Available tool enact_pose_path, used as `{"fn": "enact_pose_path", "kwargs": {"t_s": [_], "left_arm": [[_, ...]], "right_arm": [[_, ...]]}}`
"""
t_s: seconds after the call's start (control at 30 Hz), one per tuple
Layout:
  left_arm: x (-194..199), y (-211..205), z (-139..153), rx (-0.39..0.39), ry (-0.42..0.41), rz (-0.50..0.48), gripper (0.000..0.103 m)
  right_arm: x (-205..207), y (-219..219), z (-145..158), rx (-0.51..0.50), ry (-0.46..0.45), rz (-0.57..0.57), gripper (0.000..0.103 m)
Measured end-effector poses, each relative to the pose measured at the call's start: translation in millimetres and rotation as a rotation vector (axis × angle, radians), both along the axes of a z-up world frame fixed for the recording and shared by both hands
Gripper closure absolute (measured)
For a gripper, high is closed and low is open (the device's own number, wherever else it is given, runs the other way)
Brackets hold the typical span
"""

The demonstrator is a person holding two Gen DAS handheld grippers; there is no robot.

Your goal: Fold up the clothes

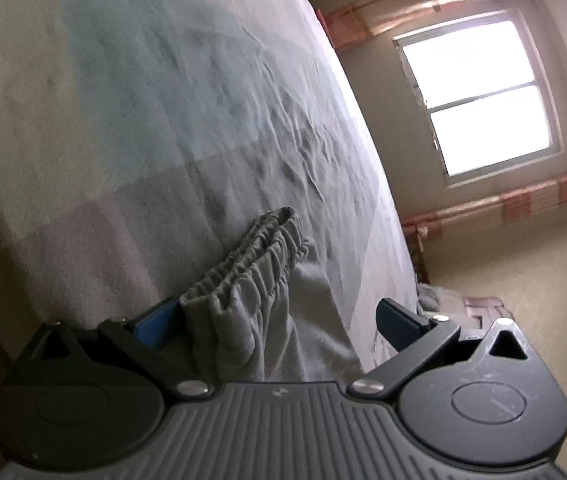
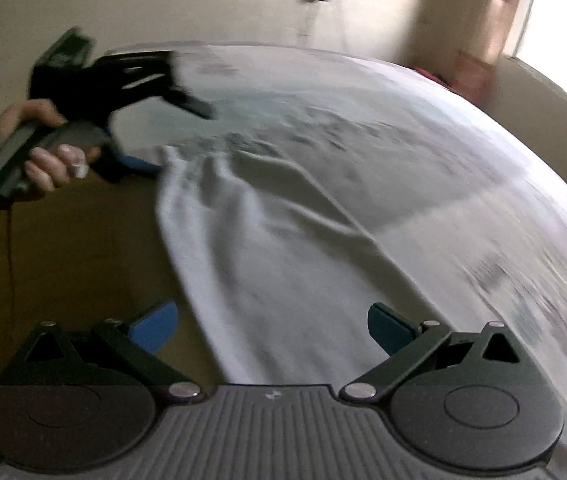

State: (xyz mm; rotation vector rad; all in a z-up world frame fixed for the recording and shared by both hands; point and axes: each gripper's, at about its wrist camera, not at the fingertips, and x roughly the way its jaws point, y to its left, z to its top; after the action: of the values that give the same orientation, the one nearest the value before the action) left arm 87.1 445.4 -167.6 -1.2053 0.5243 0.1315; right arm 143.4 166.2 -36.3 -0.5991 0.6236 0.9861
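Observation:
A grey garment with a gathered elastic waistband [image 1: 251, 252] lies on the bed and hangs over its near edge. My left gripper [image 1: 279, 326] is open, its jaws wide apart around the waistband end, with the cloth touching the left blue pad [image 1: 155, 326]. In the right wrist view the garment [image 2: 283, 240] spreads pale and blurred across the bed edge. My right gripper [image 2: 271, 326] is open, with the cloth between its jaws. The left gripper [image 2: 151, 128] shows at the upper left there, held by a hand [image 2: 47, 164] at the garment's far end.
The bed [image 1: 143, 100] has a pale sheet with blue and grey blocks. A bright window [image 1: 479, 96] with striped curtains is to the right, beyond the bed's edge. A brown floor [image 2: 63, 260] lies below the bed on the left.

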Motion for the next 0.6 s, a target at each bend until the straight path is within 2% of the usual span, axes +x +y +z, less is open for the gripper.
{"fn": "enact_pose_path", "kwargs": {"t_s": [0.07, 0.3, 0.43, 0.6], "left_arm": [[1.6, 0.6, 0.4, -0.008, -0.013, -0.012, 0.001], [-9.1, 10.8, -6.4, -0.109, -0.128, -0.03, 0.001], [-6.7, 9.9, -6.5, -0.119, -0.15, -0.052, 0.001], [-9.1, 11.1, -8.1, -0.118, -0.176, -0.077, 0.001]], "right_arm": [[-1.6, 24.0, -4.2, -0.01, -0.011, 0.05, 0.0], [-4.5, 102.1, -15.4, -0.034, -0.087, 0.191, 0.0], [-5.6, 135.3, -24.1, -0.052, -0.142, 0.218, 0.0], [-11.6, 157.6, -43.1, -0.122, -0.213, 0.224, 0.0]]}}
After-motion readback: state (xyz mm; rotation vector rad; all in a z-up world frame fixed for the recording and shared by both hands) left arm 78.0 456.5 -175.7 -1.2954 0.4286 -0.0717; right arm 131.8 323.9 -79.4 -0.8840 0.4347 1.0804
